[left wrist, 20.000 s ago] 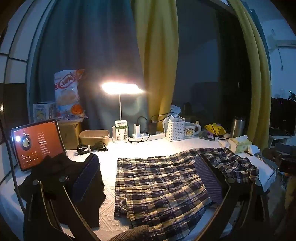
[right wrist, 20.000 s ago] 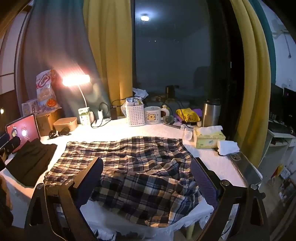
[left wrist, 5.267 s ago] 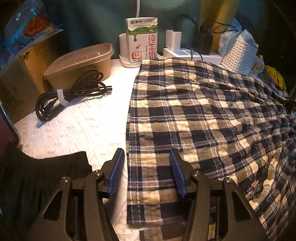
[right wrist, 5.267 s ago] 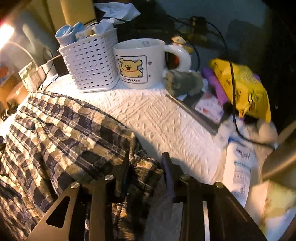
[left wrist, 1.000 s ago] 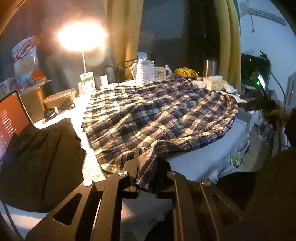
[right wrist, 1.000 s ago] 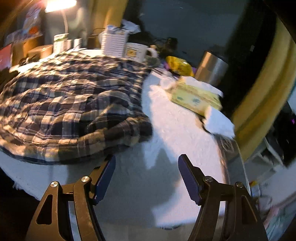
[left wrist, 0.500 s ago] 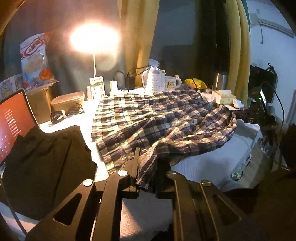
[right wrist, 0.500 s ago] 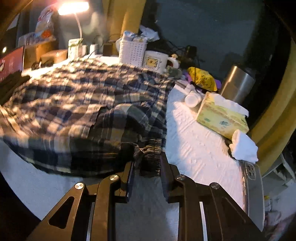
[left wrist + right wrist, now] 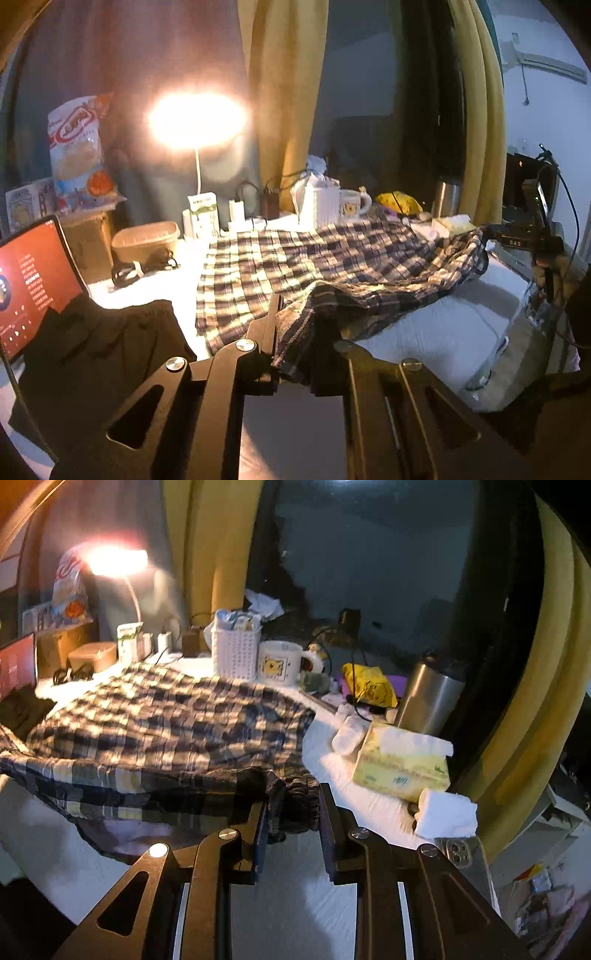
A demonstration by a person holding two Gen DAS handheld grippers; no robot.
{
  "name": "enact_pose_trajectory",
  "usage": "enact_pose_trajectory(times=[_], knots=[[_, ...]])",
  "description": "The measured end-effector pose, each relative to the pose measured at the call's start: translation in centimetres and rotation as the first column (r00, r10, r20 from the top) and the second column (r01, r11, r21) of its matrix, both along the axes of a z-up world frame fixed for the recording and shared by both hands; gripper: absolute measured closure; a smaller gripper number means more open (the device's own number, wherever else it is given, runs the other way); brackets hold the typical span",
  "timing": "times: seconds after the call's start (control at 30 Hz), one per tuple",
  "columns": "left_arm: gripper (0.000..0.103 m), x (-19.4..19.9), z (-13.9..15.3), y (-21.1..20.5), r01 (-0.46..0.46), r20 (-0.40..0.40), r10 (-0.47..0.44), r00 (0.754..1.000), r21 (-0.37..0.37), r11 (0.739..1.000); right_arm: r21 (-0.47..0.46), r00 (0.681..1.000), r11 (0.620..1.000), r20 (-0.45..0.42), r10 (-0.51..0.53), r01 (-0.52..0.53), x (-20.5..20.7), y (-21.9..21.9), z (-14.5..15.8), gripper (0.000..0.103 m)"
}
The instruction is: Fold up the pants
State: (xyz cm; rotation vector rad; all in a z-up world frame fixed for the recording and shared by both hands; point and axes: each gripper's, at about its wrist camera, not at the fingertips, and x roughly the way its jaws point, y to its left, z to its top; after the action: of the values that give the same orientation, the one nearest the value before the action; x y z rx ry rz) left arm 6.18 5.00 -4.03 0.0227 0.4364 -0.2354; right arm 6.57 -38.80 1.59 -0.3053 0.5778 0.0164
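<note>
The soft, floppy blue-and-cream checked cloth pants [image 9: 332, 258] lie on the white table [image 9: 354, 805]. The left gripper [image 9: 295, 332] and right gripper [image 9: 291, 808] each pinch a near corner. The cloth sags between them.

I see pants [image 9: 332, 258]: soft woven plaid cloth, crinkled | desk [image 9: 369, 808] cover: white, rough textured cloth | tumbler [image 9: 428, 698]: brushed metal, dull sheen | mug [image 9: 277, 662]: glossy ceramic | basket [image 9: 236, 653]: white perforated plastic | my right gripper [image 9: 291, 812]: matt black, shiny screws
</note>
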Motion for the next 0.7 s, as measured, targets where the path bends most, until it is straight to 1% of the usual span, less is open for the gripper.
enact_pose_trajectory(times=[0.17,0.27,0.47,0.63,0.7], knots=[[0.094,1.2,1.6,0.3,-0.028,0.045,0.027,0.999,0.006,1.0,0.036,1.0,0.999,0.026,-0.009,0.008,1.0,-0.3,1.5,0.078],[0.094,2.1,2.5,0.4,-0.039,0.072,0.037,0.997,0.025,0.999,0.053,0.999,0.999,0.045,-0.007,0.005,1.6,-0.3,2.5,0.078],[0.094,4.9,3.9,0.9,-0.056,0.123,0.052,0.991,0.033,0.998,0.073,0.996,0.997,0.085,-0.003,-0.004,3.4,-0.4,4.3,0.078],[0.094,7.4,5.0,1.1,-0.048,0.166,0.039,0.985,0.049,0.998,0.08,0.994,0.997,0.113,-0.006,-0.003,5.1,-0.4,5.3,0.078],[0.094,8.5,5.4,1.2,-0.042,0.178,0.029,0.984,0.067,0.997,0.086,0.993,0.996,0.12,-0.01,-0.001,5.9,-0.4,5.5,0.078]])
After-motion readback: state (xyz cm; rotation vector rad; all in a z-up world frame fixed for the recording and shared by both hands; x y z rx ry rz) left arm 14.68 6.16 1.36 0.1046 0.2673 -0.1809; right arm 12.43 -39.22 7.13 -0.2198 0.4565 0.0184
